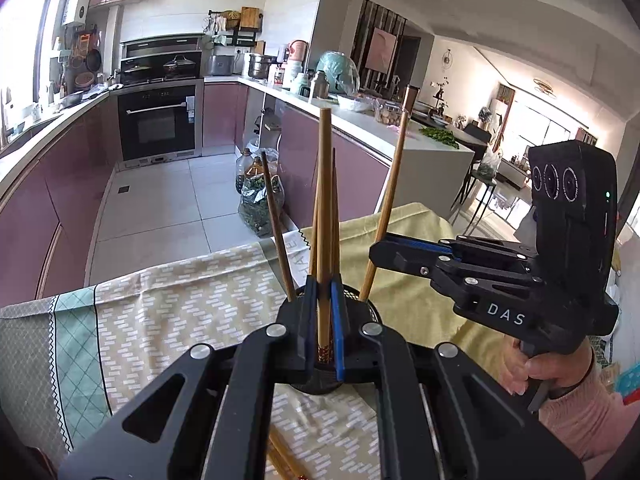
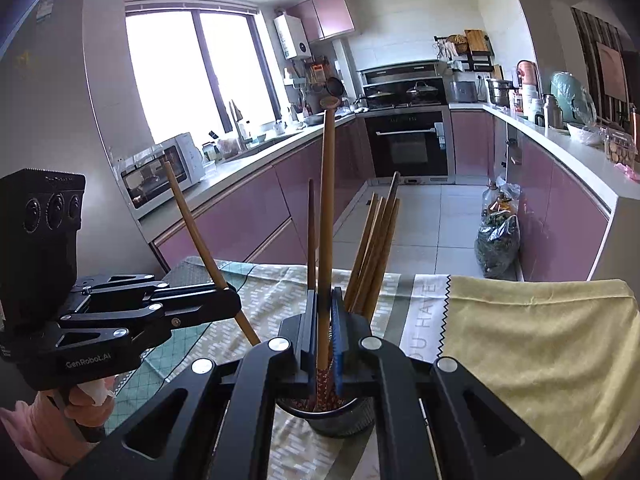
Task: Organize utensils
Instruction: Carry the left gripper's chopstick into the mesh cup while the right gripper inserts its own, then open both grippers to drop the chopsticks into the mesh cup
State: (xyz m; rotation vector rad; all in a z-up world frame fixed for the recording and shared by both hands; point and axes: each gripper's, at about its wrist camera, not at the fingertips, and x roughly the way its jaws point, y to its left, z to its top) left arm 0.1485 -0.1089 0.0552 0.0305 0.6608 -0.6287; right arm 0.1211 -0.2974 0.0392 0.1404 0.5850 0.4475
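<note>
A black mesh holder (image 1: 370,312) stands on the cloth-covered table, with several wooden chopsticks (image 2: 376,248) leaning in it. In the left wrist view my left gripper (image 1: 323,292) is shut on an upright bamboo chopstick (image 1: 325,184); its red-patterned lower end is inside the holder. My right gripper (image 1: 379,249) comes in from the right, shut on a longer wooden stick (image 1: 394,168) that slants down to the holder's rim. In the right wrist view the right gripper (image 2: 323,300) clamps that stick (image 2: 328,200) over the holder (image 2: 352,416). The left gripper (image 2: 234,300) holds its chopstick (image 2: 192,220) tilted.
A patterned tablecloth (image 1: 180,312) and a yellow cloth (image 2: 540,340) cover the table. Loose chopsticks (image 1: 280,460) lie on the cloth under my left gripper. Beyond the table edge are tiled floor, purple kitchen cabinets (image 2: 248,216), an oven (image 2: 408,148) and bags on the floor (image 2: 496,244).
</note>
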